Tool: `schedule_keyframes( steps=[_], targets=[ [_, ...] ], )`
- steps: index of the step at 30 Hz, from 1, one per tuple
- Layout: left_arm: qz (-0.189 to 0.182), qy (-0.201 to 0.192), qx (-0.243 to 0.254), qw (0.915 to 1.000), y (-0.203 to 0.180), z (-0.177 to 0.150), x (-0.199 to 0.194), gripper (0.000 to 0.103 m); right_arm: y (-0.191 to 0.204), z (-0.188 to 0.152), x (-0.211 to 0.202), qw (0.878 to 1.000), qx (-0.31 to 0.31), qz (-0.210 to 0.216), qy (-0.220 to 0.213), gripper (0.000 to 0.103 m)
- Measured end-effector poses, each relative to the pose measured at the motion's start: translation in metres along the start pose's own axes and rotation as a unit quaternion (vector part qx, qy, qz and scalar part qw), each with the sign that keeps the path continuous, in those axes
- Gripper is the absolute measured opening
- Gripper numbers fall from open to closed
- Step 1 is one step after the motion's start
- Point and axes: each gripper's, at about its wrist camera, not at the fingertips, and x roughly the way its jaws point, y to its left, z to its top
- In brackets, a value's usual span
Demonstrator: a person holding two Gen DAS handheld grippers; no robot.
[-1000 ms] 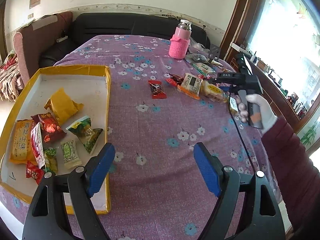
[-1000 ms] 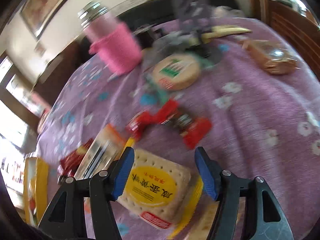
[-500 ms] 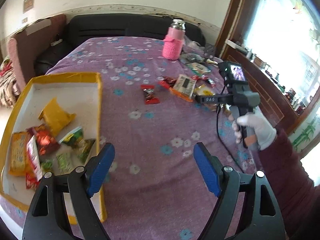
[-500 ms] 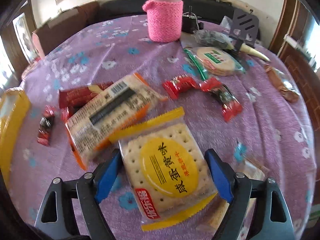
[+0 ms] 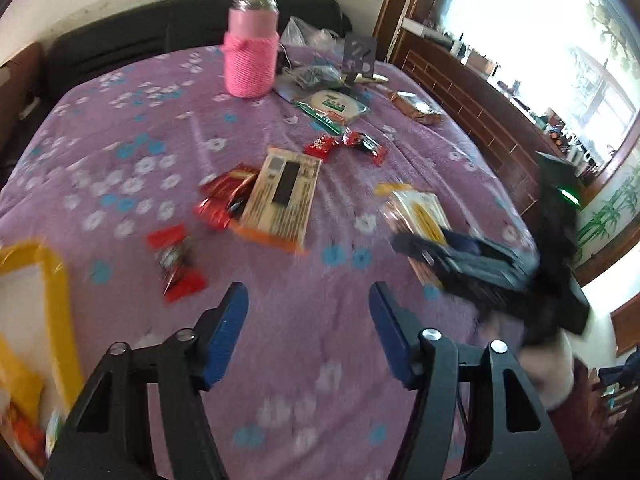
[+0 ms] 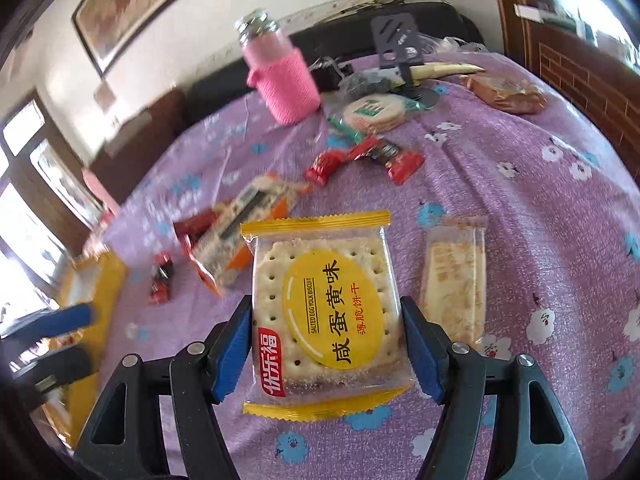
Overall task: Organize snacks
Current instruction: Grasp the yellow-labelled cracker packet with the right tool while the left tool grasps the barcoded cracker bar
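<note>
My right gripper (image 6: 326, 314) is closing on a yellow salted egg yolk cracker packet (image 6: 320, 264); both blue pads touch its sides and the packet stays sharp against a blurred table. The left wrist view shows that same gripper (image 5: 460, 252) as a dark blur over the packet (image 5: 420, 208). My left gripper (image 5: 306, 300) hangs over bare purple cloth, its jaws closing with nothing between them. Just ahead lie a red candy (image 5: 176, 260), an orange-edged biscuit pack (image 5: 284, 196) and more red candies (image 5: 224, 196). The yellow-rimmed tray (image 5: 56, 280) is at the left edge.
A pink-sleeved bottle (image 5: 250, 60) stands at the back, with a round cracker pack (image 5: 332, 104), a brown packet (image 5: 416, 106) and a black phone stand near it. A pale wafer packet (image 6: 456, 280) lies right of the held crackers. A wooden cabinet borders the right side.
My left gripper swung right, away from the tray toward the loose snacks, and its jaws narrowed. My right gripper's pads came in against the cracker packet, which now moves with it.
</note>
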Motion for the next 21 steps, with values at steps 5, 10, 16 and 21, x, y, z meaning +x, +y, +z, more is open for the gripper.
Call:
schedule_keyframes(
  steps=[5,10,16,21],
  targets=[
    [0.031,0.015,0.027,0.999,-0.007,0.047,0.051,0.062,-0.015,0.003,0.006,0.999,0.032,0.03,0.014,0.071],
    [0.074,0.036,0.07,0.9941,-0.014,0.078,0.094,0.066,-0.015,0.006,0.008,0.999,0.033,0.036,0.014,0.071],
    [0.141,0.058,0.126,0.9802,-0.024,0.075,0.13,0.067,-0.02,0.008,0.003,0.999,0.04,0.027,0.003,0.071],
    [0.114,0.058,0.109,0.9858,-0.022,0.057,0.113,0.054,-0.021,0.007,0.004,0.998,0.041,0.037,0.003,0.07]
  ],
)
